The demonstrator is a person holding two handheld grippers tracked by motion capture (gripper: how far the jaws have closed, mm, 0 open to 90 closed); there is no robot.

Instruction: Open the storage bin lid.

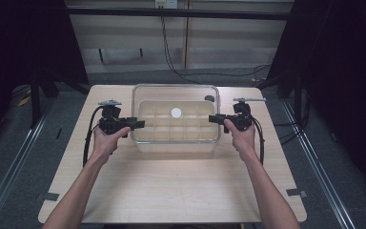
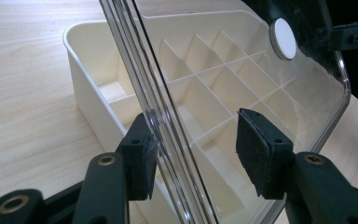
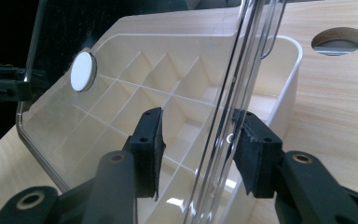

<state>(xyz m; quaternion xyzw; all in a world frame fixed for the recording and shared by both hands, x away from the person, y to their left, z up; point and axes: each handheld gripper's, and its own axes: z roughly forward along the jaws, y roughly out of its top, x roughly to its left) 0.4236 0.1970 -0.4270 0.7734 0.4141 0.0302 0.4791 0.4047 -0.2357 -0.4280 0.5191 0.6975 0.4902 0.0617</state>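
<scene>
The clear rectangular plastic lid (image 1: pixel 175 112) hovered over the cream compartmented plastic box (image 1: pixel 145 135), its long axis running from one gripper to the other. The left gripper (image 2: pixel 193 149) and right gripper (image 3: pixel 198 149) each had jaws spread astride a short lid edge, not clamped. A blank white round sticker (image 1: pixel 176 112) carried no writing.

High view: bench (image 1: pixel 171 186) evenly lit from above, surroundings dark, image soft and low in detail. Gripper views: bright and sharp at mid-range, glare streaks along the clear lid (image 3: pixel 242 70) edge, nearest fingers (image 2: pixel 140 158) slightly soft
</scene>
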